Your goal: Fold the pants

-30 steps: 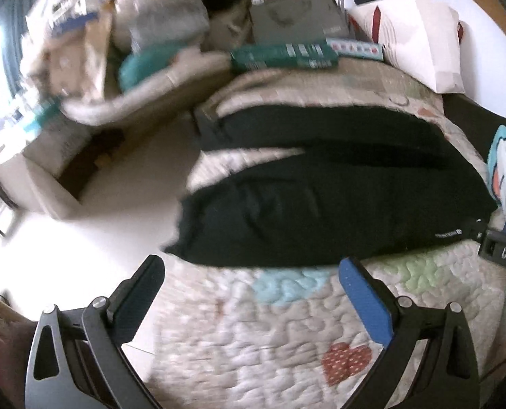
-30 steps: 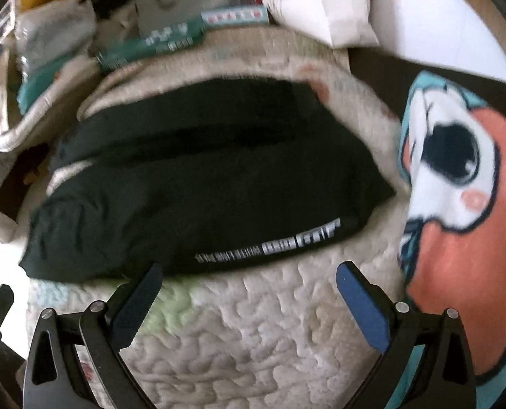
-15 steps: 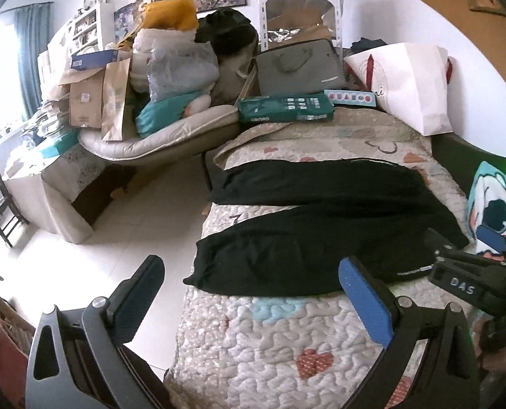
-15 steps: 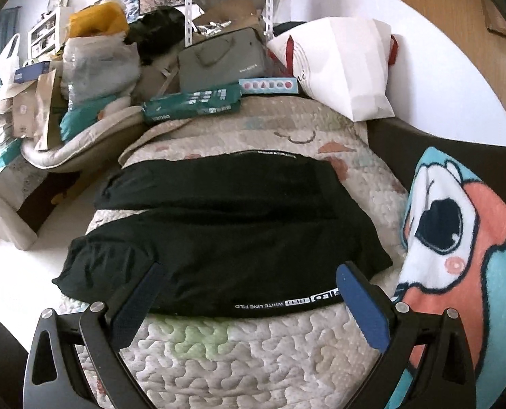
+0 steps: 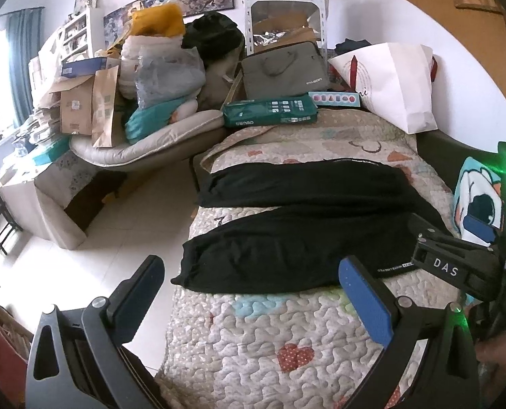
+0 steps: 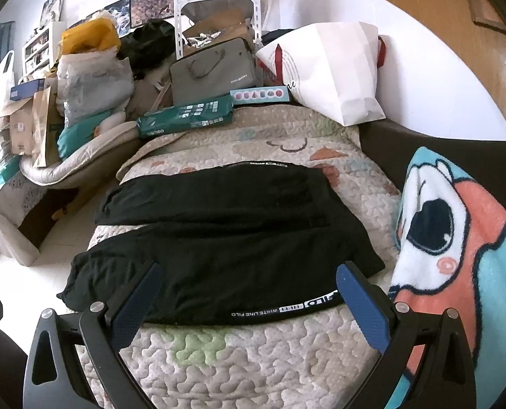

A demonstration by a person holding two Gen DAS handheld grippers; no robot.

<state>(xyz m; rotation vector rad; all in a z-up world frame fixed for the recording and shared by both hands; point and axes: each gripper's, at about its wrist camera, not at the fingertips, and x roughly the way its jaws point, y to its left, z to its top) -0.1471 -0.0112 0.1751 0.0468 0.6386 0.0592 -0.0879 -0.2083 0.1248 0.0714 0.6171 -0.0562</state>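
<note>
Flat across the quilted bedspread [image 6: 239, 358] lie the black pants [image 6: 225, 238], unfolded, both legs stretched toward the left edge of the bed with a strip of quilt showing between them. The waist end sits toward the right, near a cartoon-print blanket [image 6: 457, 255], and the near edge of the near leg carries a line of white lettering.

In its own view the right gripper [image 6: 246, 301] hangs low over the near side of the bed, pointing forward across the pants. Its two blue-padded fingers [image 6: 362, 310] stand wide apart with nothing between them; both tips overlap the near leg in the picture, though whether they touch the fabric or hover just above it is hard to judge from this angle.

The left gripper [image 5: 253, 293] is held further to the left, over the bed's near left corner, also aimed forward. Its jaws are spread wide and empty, one finger over the pale floor [image 5: 82, 255] beside the bed, the other over the quilt just short of the near leg's hem edge. In the left wrist view the right gripper [image 5: 457, 238] appears at the far right edge, near the waist end of the pants, with a green light glowing on it.

Beyond the pants, at the head of the bed, rest a green packet [image 6: 188, 119], a grey laptop bag [image 6: 215, 71] and a white paper bag [image 6: 334, 68].
</note>
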